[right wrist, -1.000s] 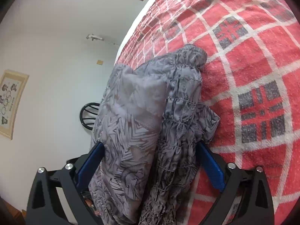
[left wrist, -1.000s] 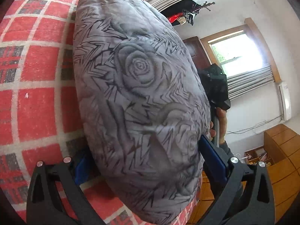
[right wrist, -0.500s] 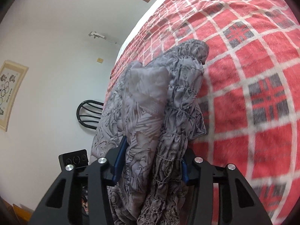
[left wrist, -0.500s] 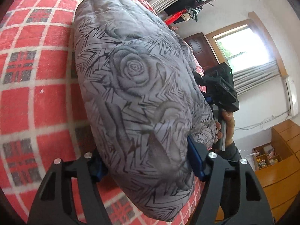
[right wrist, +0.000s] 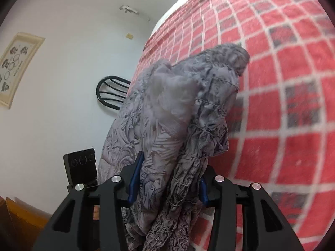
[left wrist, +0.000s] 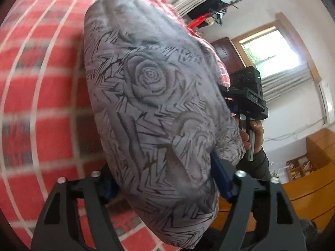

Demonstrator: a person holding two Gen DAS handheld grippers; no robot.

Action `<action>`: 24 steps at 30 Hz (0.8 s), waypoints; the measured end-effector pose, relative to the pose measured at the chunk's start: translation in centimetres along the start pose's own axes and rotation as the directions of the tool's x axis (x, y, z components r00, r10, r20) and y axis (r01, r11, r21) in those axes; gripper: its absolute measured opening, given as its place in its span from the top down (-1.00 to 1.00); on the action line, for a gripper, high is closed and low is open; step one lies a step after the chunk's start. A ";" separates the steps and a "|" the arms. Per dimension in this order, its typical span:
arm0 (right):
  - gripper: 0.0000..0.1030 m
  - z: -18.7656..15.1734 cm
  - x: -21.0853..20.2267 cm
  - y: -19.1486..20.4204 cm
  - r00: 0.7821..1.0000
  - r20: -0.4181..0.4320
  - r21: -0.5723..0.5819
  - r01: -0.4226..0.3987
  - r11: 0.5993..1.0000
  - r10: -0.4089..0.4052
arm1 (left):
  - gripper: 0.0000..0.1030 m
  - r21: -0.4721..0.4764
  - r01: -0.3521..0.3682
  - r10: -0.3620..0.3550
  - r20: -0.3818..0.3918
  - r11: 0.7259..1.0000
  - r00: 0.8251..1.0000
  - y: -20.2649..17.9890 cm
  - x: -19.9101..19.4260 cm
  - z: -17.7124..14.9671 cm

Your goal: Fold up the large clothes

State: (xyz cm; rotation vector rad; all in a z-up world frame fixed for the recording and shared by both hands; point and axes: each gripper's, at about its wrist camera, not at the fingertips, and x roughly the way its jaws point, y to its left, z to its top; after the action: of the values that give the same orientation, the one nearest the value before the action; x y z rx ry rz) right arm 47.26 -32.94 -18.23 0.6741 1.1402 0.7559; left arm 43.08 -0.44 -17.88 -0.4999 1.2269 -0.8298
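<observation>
A bulky folded grey garment [left wrist: 146, 96] printed with roses and zigzags fills the left wrist view above the red plaid bed cover [left wrist: 41, 83]. My left gripper [left wrist: 165, 184] has it between its blue pads, which press into the fabric while the jaws are opening slightly. In the right wrist view the same garment [right wrist: 171, 108] shows its gathered, stitched edge over the plaid cover [right wrist: 282, 83]. My right gripper [right wrist: 167, 179] clamps that end, its jaws also easing open. The right gripper's body [left wrist: 247, 96] and the hand [left wrist: 255, 131] holding it appear beyond the bundle.
A wooden dresser [left wrist: 309, 188], a bright window [left wrist: 272, 52] and a dark door [left wrist: 226, 52] lie past the bed. On the other side stand a black chair [right wrist: 111, 96] and a white wall with a framed picture [right wrist: 16, 67].
Both grippers' jaws went from wide around the bundle to pressed on it. The bundle has moved with them across the bed; the plaid cover is now motion-blurred.
</observation>
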 end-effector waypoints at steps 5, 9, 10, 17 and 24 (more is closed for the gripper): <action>-0.37 -0.8 -2.3 3.5 0.982 0.053 -0.046 0.184 0.982 -0.181 | -0.73 0.020 -0.034 0.033 0.047 0.999 0.998 -0.9 -3.7 -0.3; -0.22 -5.4 -6.1 12.1 0.912 0.218 -0.309 0.403 0.861 -0.349 | -0.78 0.062 -0.157 0.141 0.213 0.986 0.967 -2.8 -10.0 1.9; -0.11 -6.4 -6.2 13.4 0.906 0.225 -0.359 0.419 0.834 -0.358 | -0.79 0.067 -0.173 0.151 0.251 0.983 0.956 -3.3 -10.7 3.2; 1.00 -12.3 0.2 13.3 0.831 0.164 -0.516 0.532 0.671 -0.532 | -0.60 0.113 -0.178 0.159 0.161 0.978 0.974 -3.8 -2.5 9.9; 0.98 -11.4 -4.0 12.6 0.910 0.108 -0.433 0.406 0.805 -0.401 | -0.64 0.129 -0.230 0.215 0.123 0.965 0.969 -3.4 0.1 10.8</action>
State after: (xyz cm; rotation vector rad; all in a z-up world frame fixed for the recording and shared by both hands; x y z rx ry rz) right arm 33.11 -27.92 -9.24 0.0351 1.0032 0.6107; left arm 52.45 -3.59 -12.34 -0.2808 1.0923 -0.6830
